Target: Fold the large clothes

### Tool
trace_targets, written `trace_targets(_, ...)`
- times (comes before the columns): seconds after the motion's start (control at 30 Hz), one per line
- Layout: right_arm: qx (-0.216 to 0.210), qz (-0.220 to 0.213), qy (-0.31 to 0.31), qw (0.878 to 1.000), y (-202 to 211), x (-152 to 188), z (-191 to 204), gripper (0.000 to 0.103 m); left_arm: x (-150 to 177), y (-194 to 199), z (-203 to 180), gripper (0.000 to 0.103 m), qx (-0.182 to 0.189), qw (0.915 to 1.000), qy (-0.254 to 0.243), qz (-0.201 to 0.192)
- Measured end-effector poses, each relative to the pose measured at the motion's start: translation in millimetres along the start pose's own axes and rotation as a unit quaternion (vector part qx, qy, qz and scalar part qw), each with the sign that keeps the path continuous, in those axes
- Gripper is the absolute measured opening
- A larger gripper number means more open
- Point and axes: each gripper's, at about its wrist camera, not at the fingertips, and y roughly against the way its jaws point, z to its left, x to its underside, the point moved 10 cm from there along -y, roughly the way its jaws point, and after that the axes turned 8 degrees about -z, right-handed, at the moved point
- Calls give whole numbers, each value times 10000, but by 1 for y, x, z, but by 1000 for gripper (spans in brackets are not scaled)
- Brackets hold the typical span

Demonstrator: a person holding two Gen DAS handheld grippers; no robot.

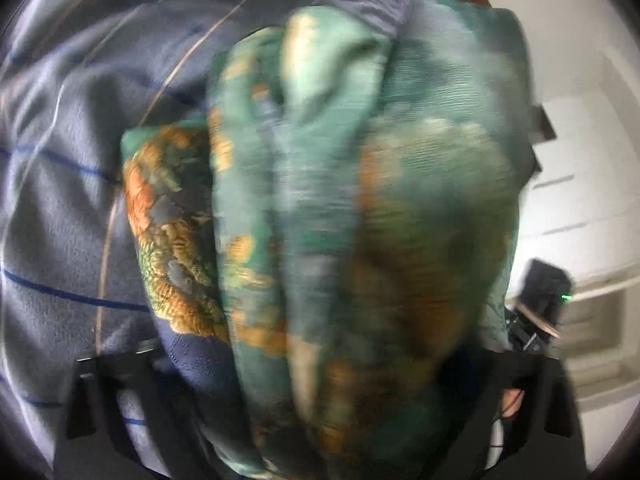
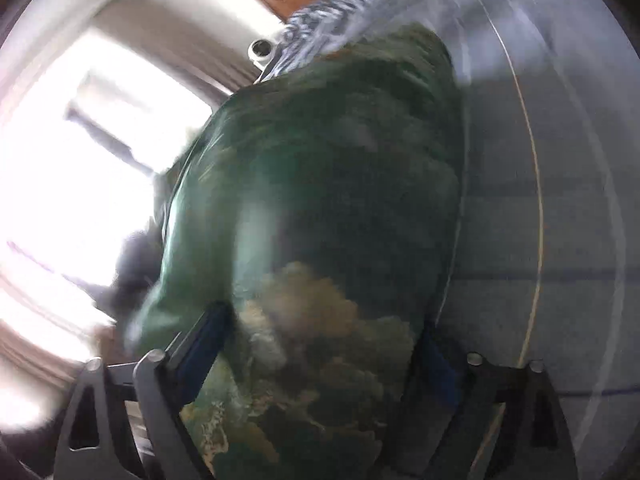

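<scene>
Green patterned garment [image 1: 320, 220] bunched in left gripper [image 1: 320, 420], right gripper [image 2: 320, 352] clamping it too

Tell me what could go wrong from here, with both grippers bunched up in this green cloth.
1. The cloth is gathered in thick folds in the left gripper; layers may be pinched unevenly, so the fold could come out crooked.
2. It fills the right gripper view too, hiding the bedsheet, so placement is nearly blind.
3. Both views are motion-blurred; moving this fast, an edge could slip free.
</scene>
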Motion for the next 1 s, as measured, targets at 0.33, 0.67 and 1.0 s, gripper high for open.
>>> trace_targets(0.33,476,-956,1648,9805,42,-33,80,71,-26,60,-55,56,-235,9938,-724,-806)
trace_targets(0.67,373,-1330,1451,9797,20,-113,42,71,-98,14,-65,60,-321,9884,-1000,-1093)
trace_targets(1.0,59,-873,-259,9958,-24,-93,-44,91,-77,15,-13,93,-513,9882,-634,-1300)
